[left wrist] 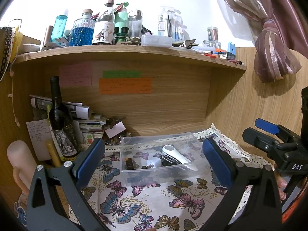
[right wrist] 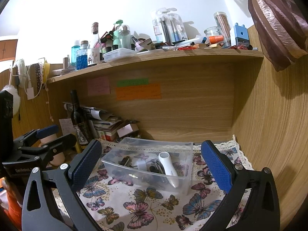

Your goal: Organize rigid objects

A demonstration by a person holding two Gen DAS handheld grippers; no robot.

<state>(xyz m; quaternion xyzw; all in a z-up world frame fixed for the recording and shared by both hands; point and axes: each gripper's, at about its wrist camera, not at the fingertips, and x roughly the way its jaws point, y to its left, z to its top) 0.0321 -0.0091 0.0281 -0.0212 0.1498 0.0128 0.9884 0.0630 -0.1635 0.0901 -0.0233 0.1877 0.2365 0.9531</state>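
A clear plastic bin [left wrist: 127, 173] [right wrist: 184, 181] stands on the butterfly cloth [left wrist: 146, 207] [right wrist: 146, 207] under the shelf. In it lie a white handheld device [left wrist: 174, 154] [right wrist: 168, 165], a small white plug [left wrist: 154, 162] [right wrist: 141, 165], a dark brown block [left wrist: 129, 163] [right wrist: 124, 160] and black clips. My left gripper [left wrist: 154, 161] is open and empty, its blue pads either side of the bin, short of it. My right gripper [right wrist: 152, 165] is open and empty, also in front of the bin. Each shows at the edge of the other's view.
A dark wine bottle [left wrist: 61, 121] [right wrist: 79, 123], stacked papers [left wrist: 84, 119] and a pale cylinder [left wrist: 21, 159] crowd the left. The wooden shelf [left wrist: 134, 55] [right wrist: 173, 55] above carries bottles and pens. A wooden side wall [right wrist: 269, 127] closes the right. A curtain [left wrist: 269, 44] hangs at upper right.
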